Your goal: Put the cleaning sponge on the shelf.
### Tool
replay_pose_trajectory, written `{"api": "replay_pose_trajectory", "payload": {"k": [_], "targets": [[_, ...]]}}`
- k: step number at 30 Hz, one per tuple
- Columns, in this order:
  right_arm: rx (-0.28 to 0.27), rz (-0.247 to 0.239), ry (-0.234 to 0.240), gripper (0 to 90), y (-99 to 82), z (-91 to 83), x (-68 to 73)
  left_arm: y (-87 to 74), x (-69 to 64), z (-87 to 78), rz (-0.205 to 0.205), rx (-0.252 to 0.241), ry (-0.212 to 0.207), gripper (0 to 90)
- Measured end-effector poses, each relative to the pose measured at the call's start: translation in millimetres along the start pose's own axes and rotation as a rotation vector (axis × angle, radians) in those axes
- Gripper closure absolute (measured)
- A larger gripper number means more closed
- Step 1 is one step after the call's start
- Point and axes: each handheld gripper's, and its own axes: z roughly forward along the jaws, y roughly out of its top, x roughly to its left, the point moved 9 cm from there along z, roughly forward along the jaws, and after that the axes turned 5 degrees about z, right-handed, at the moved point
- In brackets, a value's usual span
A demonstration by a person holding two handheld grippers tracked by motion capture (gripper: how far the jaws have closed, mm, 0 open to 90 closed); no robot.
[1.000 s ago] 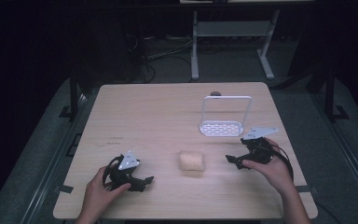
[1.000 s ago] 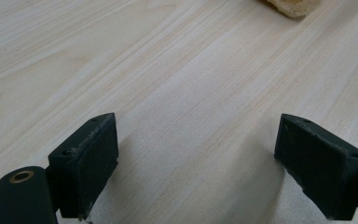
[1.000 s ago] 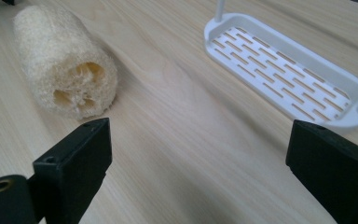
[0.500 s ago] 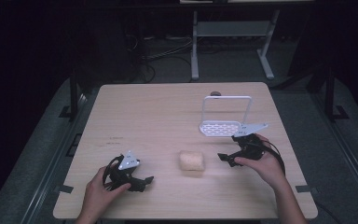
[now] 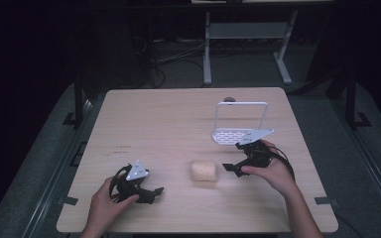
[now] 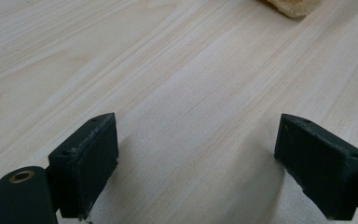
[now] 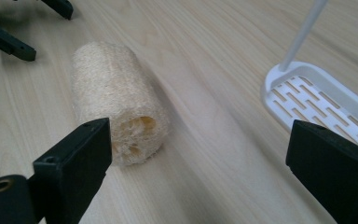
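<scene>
loofah piece [image 5: 204,171] is lying on its side near the middle of the desk [image 5: 168,119], its long axis running roughly left to right, one open fibrous end facing the right tongs [image 5: 234,167]. these tongs, jaws standing wide apart, are sitting just beside that end and are the nearer pair, so a grasp would likely fall to them. left tongs [image 5: 155,191], also spread and empty, are resting farther off. white slotted tray [image 5: 230,136] is standing behind the right hand [image 5: 270,171].

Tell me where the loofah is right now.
In the high view the loofah lies on the table's near middle, just left of the right gripper, below the white rack.
</scene>
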Motion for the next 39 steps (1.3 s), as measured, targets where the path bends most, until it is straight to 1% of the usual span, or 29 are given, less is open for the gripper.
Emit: {"api": "replay_pose_trajectory", "payload": {"k": [3, 12, 16, 17, 20, 21, 23, 26, 27, 33, 34, 39], "targets": [[0.004, -0.005, 0.007, 6.7, 0.2, 1.7, 2.1, 0.0, 0.0, 0.0, 0.000, 0.000, 0.000, 12.8], [0.010, -0.035, 0.045, 6.7, 5.2, 7.8, 17.6, 0.0, 0.0, 0.0, 0.000, 0.000, 0.000, 12.9], [0.016, -0.052, 0.067, 6.7, 7.3, 12.4, 25.4, 0.0, 0.0, 0.0, 0.000, 0.000, 0.000, 12.8], [0.018, -0.065, 0.072, 6.7, 7.9, 13.9, 26.7, 0.0, 0.0, 0.0, 0.000, 0.000, 0.000, 12.8], [0.024, -0.073, 0.081, 6.7, 8.8, 16.8, 30.1, 0.0, 0.0, 0.0, 0.000, 0.000, 0.000, 12.9], [0.029, -0.081, 0.093, 6.7, 10.5, 20.6, 33.5, 0.0, 0.0, 0.0, 0.000, 0.000, -0.001, 12.9], [0.032, -0.085, 0.093, 6.7, 11.0, 21.8, 34.4, 0.0, -0.1, 0.0, -0.001, 0.000, 0.000, 12.9], [0.036, -0.103, 0.107, 6.7, 14.2, 27.4, 38.5, 0.0, 0.0, 0.0, 0.000, 0.000, 0.000, 12.9], [0.037, -0.097, 0.111, 6.7, 14.7, 28.3, 39.6, 0.0, 0.0, 0.0, 0.000, 0.000, 0.000, 12.8], [0.036, -0.104, 0.123, 6.8, 17.4, 33.1, 43.4, 0.0, 0.0, 0.0, 0.000, 0.000, 0.000, 12.8], [0.043, -0.110, 0.126, 6.8, 17.4, 34.8, 44.8, 0.0, 0.0, 0.0, 0.000, 0.000, 0.000, 12.8], [0.042, -0.122, 0.144, 6.8, 18.4, 39.1, 48.9, 0.0, 0.0, 0.0, 0.000, 0.000, 0.000, 12.8]]}}
